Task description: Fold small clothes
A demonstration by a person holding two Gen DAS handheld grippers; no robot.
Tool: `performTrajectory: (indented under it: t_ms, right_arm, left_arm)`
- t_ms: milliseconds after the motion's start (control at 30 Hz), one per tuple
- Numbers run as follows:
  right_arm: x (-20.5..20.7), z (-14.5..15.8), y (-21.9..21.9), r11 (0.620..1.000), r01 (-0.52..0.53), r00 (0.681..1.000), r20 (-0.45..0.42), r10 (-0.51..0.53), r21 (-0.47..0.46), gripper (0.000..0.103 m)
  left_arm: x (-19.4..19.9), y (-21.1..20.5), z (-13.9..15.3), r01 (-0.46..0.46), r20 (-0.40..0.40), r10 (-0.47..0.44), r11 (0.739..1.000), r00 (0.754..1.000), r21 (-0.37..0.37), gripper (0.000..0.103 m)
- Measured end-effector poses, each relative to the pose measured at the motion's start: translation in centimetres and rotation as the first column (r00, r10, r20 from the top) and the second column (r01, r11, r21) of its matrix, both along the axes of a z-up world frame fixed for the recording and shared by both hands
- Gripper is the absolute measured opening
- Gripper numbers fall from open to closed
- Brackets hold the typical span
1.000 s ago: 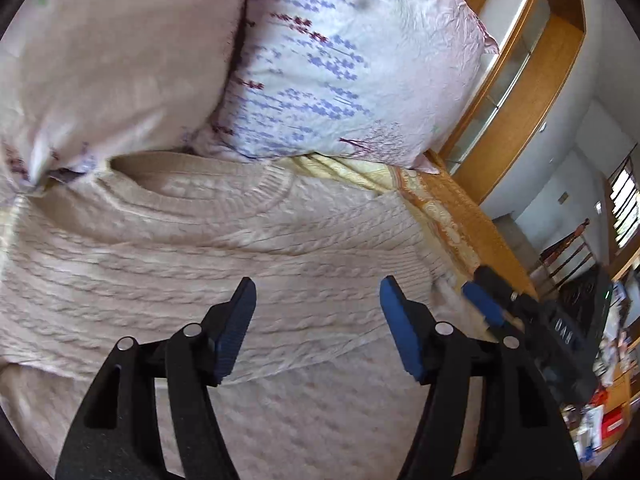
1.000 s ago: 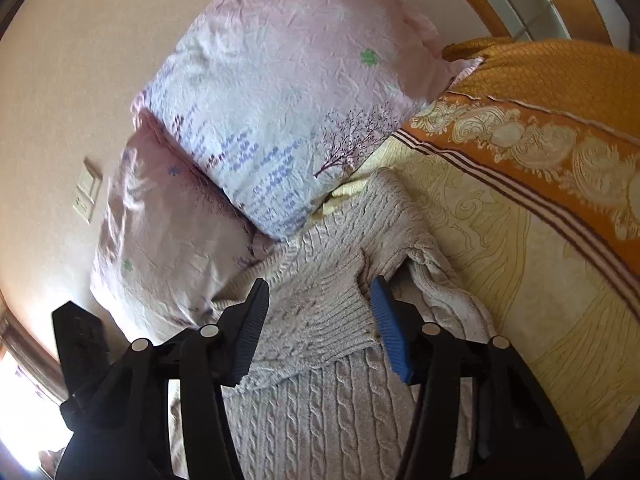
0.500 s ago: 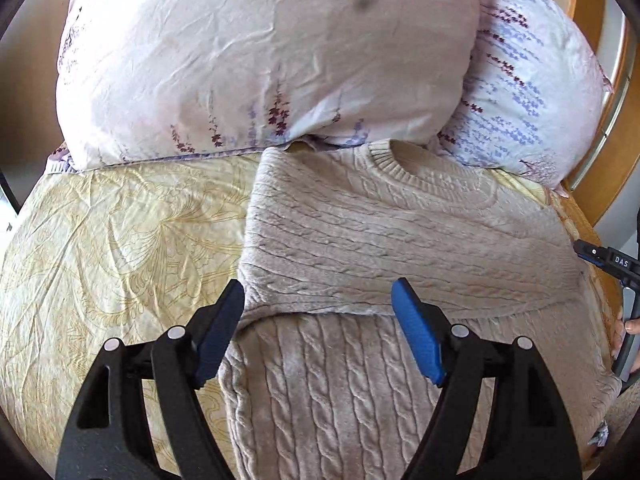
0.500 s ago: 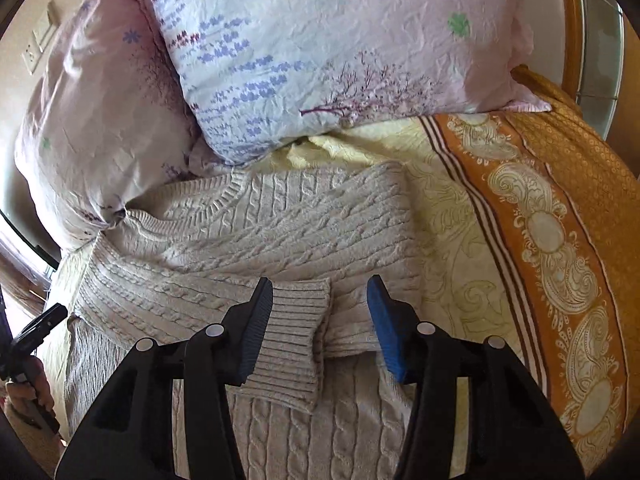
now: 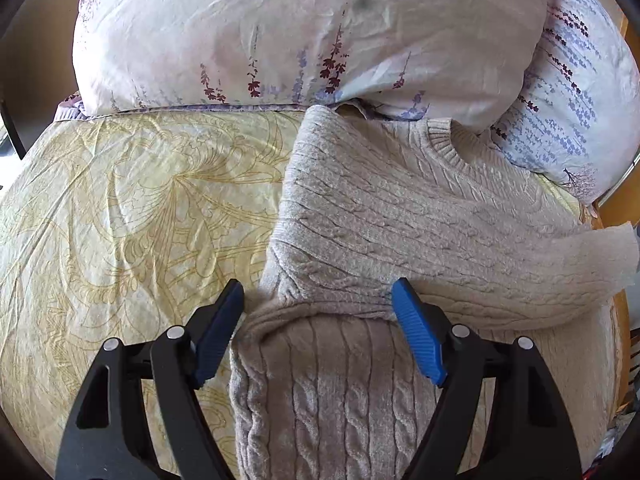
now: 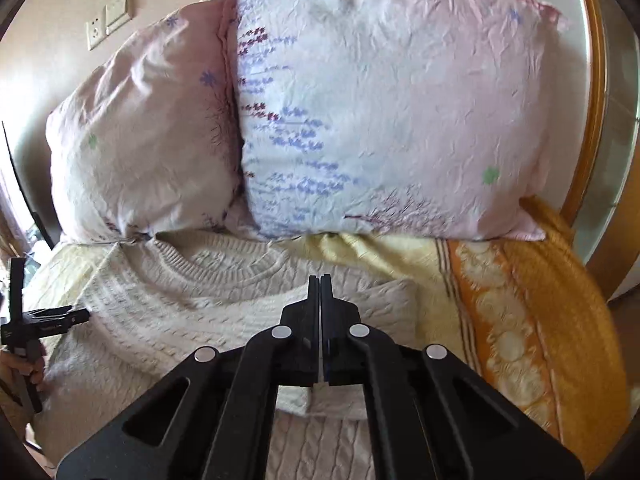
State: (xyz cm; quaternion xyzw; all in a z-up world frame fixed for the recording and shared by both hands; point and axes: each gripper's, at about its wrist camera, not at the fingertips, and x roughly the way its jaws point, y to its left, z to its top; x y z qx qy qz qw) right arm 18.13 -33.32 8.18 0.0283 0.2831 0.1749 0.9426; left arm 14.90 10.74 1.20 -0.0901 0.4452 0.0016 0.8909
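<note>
Since half a second ago the right claw (image 6: 320,280) has pressed together over the beige cable-knit sweater (image 5: 400,216) on the yellow bedspread (image 5: 132,208); whether it pinches knit is unclear. Left claw (image 5: 318,300) spread. Soft, floppy, weighty: grip the folded edges.

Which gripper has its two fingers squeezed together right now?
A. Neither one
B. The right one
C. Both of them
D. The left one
B. The right gripper has its fingers pressed flat together over the sweater, while the left gripper has its blue pads wide apart above the folded sleeve.
</note>
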Motion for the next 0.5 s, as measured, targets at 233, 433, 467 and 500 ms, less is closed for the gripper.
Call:
performTrajectory:
  t_ms: [233,433,467,500]
  right_arm:
    - [3.6,-6.8,-2.5,0.975,0.018,0.958,-0.281,0.047,0.224,0.005]
    - [3.5,-8.6,-1.5,0.979,-0.027,0.931,-0.351,0.098,0.202,0.023]
    - [3.2,-8.8,-1.2,0.98,-0.044,0.928,-0.355,0.111,0.192,0.026]
    - [2.8,-9.0,-0.9,0.982,-0.055,0.93,-0.349,0.116,0.179,0.028]
  left_arm:
    - [-0.7,0.3,0.2,0.023,0.0,-0.023,1.0,1.0,0.006,0.077]
    - [-1.8,0.1,1.7,0.069,0.096,-0.077,0.994,0.992,0.081,0.077]
    - [-1.8,0.0,1.9,0.07,0.106,-0.079,0.993,0.991,0.092,0.078]
    - [-1.7,-0.3,2.0,0.073,0.113,-0.084,0.992,0.99,0.101,0.078]
